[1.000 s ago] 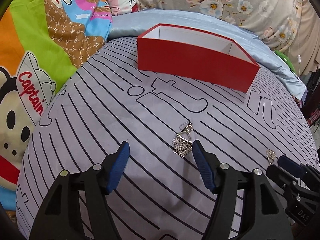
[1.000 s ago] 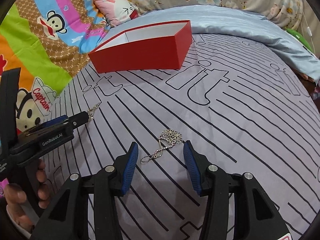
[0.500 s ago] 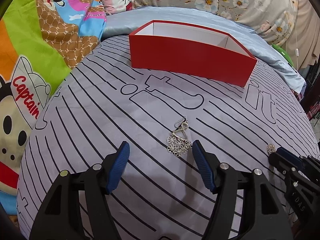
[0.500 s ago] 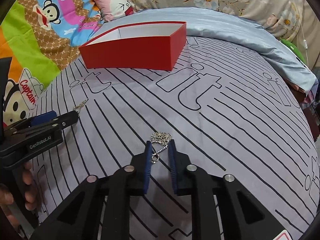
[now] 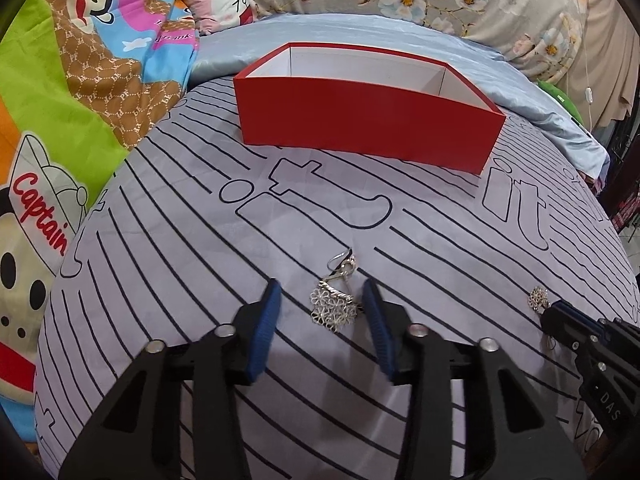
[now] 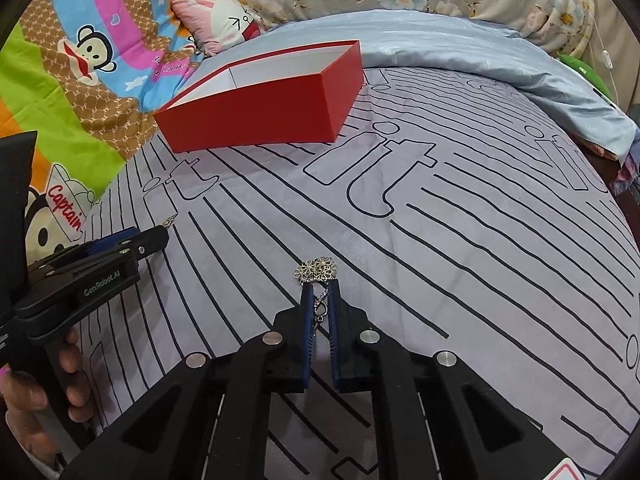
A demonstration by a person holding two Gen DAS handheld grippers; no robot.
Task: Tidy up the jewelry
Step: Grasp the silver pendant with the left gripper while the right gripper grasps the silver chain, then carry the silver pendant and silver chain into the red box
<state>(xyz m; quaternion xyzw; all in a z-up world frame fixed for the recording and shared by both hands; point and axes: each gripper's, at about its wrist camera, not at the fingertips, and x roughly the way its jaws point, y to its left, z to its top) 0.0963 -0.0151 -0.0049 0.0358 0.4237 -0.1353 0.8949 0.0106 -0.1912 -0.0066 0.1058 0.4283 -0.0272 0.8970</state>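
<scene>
Left claw [image 5: 320,312] — jaws closing, pads flanking one silver flower earring [image 5: 334,306] that is lying on the striped grey bedsheet [image 5: 200,240], not yet pressing it. Right claw [image 6: 320,292] — pinching the second flower earring [image 6: 316,270] by its stem, the flower cluster protruding past the tips. The open red box [image 5: 360,128] is sitting farther up the bed, well apart from both; a cartoon blanket [image 5: 60,100] and a pink pillow [image 5: 216,0] are lying beyond it.

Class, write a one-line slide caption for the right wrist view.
Right hand-held gripper shut on a silver flower earring lying on the striped bedsheet, with the open red box waiting behind.
</scene>
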